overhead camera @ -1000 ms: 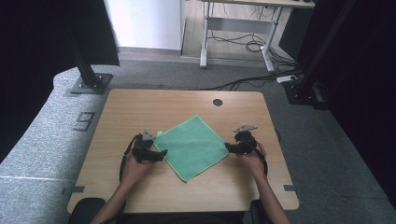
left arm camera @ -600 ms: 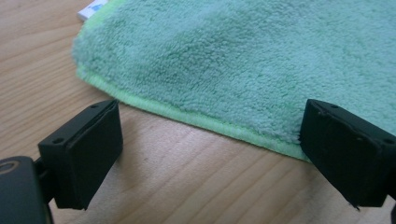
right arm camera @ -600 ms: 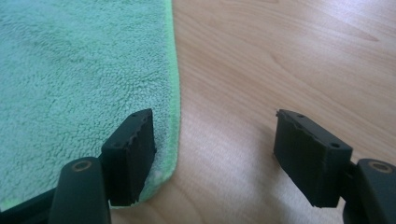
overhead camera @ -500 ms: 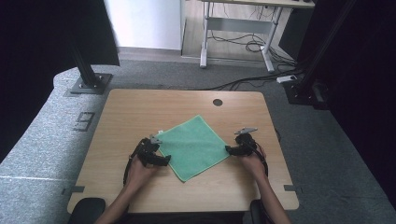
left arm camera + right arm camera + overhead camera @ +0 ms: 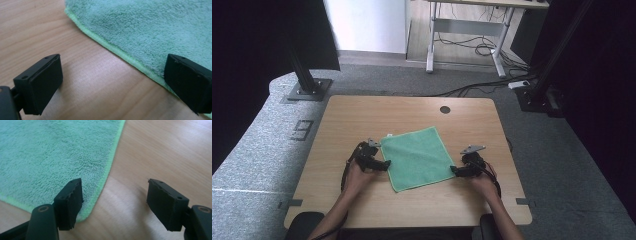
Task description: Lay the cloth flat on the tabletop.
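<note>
Green cloth [image 5: 417, 157] spread flat on the wooden table [image 5: 362, 115], roughly midway between its left and right edges, nearer the front edge than the back — turned so that 1 corner pointed toward the front edge. Left gripper [image 5: 384, 164] down at the cloth's left side, jaws parted wide; in the left gripper view [image 5: 112, 82], 1 pad over bare wood and the other over the cloth's hemmed border. Right gripper [image 5: 454, 171] at the cloth's right corner, jaws likewise spread apart; in the right gripper view [image 5: 115, 202], 1 pad over the cloth just inside the corner, the other over bare wood beside it. Nothing clamped by either pair of jaws — the hem seen lying between them in both gripper views. Hands behind both grippers, forearms entering from the front edge.
</note>
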`<action>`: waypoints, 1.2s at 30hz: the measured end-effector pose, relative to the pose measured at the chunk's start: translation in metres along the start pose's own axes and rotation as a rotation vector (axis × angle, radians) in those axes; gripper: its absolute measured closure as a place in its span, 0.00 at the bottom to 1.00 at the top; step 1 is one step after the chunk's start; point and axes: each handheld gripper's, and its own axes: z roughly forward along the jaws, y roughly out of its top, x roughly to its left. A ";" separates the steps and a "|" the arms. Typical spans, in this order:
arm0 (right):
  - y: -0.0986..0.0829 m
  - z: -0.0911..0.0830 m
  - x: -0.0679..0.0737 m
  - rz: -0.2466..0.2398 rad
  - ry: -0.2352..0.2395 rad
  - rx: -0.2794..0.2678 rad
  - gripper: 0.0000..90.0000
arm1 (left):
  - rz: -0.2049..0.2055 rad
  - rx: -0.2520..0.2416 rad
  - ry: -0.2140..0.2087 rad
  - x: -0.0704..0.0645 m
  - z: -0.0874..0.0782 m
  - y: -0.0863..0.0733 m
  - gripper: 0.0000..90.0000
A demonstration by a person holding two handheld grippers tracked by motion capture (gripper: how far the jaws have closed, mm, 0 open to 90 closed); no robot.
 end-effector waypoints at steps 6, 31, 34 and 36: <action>-0.004 -0.004 0.010 -0.013 0.014 -0.001 0.32 | 0.010 0.014 -0.004 0.008 0.005 0.009 0.02; 0.006 -0.006 0.045 0.005 0.036 0.006 0.27 | 0.010 -0.001 -0.031 0.016 -0.008 0.019 0.05; 0.023 0.000 0.039 0.008 0.008 -0.029 0.27 | 0.031 0.004 -0.069 0.007 -0.014 0.008 0.05; 0.036 0.009 0.032 0.010 -0.019 -0.033 0.26 | 0.044 0.012 -0.090 0.001 -0.016 0.001 0.05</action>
